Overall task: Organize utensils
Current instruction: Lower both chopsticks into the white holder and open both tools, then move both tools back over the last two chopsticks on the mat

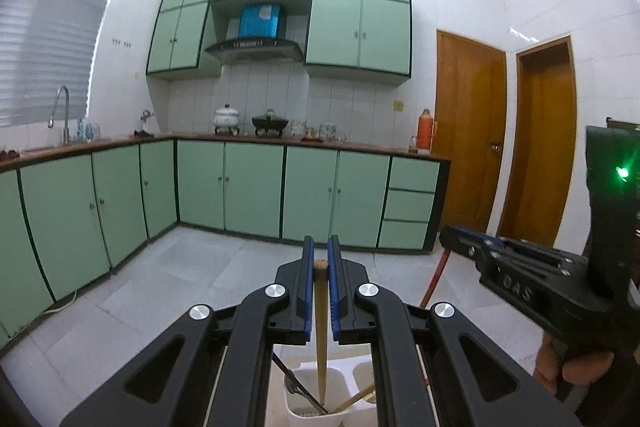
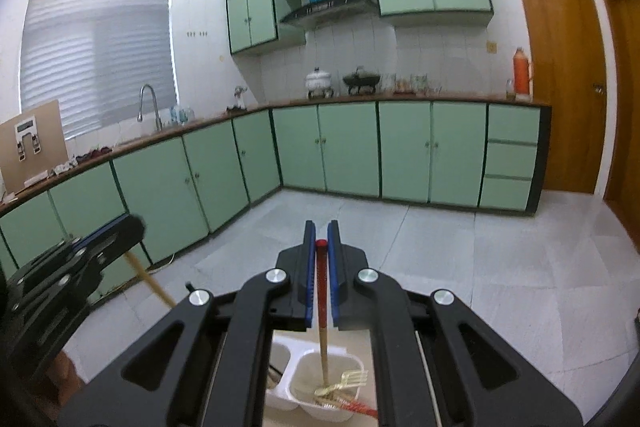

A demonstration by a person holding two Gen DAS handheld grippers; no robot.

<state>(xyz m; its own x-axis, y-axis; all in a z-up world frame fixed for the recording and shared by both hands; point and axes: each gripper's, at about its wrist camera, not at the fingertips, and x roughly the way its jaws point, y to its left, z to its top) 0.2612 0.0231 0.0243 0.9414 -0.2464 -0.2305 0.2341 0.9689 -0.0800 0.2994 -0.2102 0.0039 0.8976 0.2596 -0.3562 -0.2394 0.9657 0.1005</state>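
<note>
My left gripper [image 1: 320, 261] is shut on a plain wooden chopstick [image 1: 320, 311], which hangs down into the left compartment of a white utensil holder [image 1: 298, 375]. A dark metal utensil [image 1: 298, 385] leans in that compartment too. My right gripper [image 2: 321, 243] is shut on a chopstick with a red top [image 2: 321, 291]; its tip reaches into the right compartment of the white holder [image 2: 354, 359], among gold forks [image 2: 344, 383]. Each gripper shows in the other's view: the right gripper [image 1: 452, 239] at the right edge, the left gripper [image 2: 128, 227] at the lower left.
Green base cabinets [image 1: 240, 187] under a brown counter run along the far walls. A sink faucet [image 1: 60, 111], pots [image 1: 228, 117] and an orange thermos [image 1: 426, 131] stand on it. Wooden doors [image 1: 468, 131] are at the right. A grey tiled floor [image 2: 480, 267] spreads in front.
</note>
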